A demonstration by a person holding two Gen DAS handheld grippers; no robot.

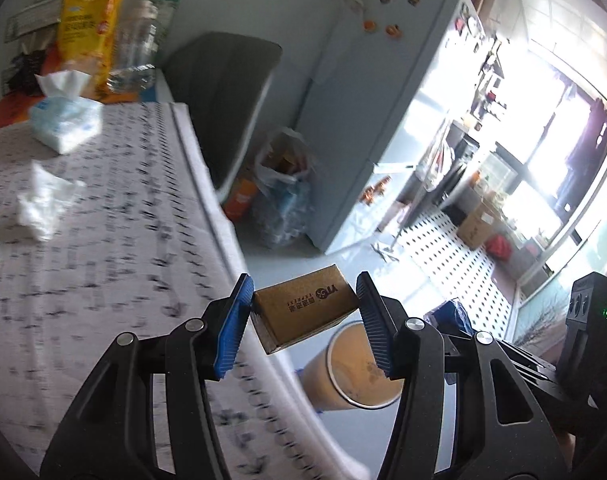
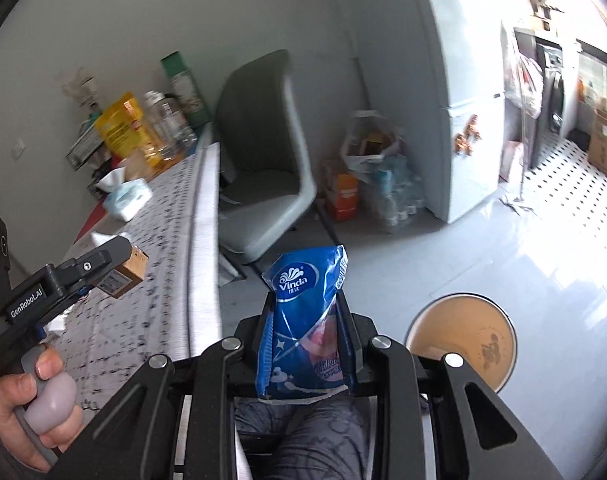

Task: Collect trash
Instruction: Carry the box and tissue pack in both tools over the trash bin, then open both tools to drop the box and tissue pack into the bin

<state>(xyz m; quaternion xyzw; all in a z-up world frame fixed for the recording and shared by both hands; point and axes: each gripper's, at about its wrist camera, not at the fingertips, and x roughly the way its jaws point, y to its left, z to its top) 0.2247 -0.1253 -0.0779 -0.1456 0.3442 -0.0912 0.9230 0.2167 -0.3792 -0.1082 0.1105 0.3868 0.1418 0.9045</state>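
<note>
My left gripper is shut on a small brown cardboard box and holds it in the air past the table's right edge, above an orange round bin on the floor. The box also shows in the right wrist view, in the left gripper. My right gripper is shut on a blue Vinda tissue wrapper, left of the bin. A crumpled white tissue lies on the patterned tablecloth.
A tissue pack, a yellow bag and a clear jar stand at the table's far end. A grey chair is beside the table. Plastic bags and a white fridge stand behind.
</note>
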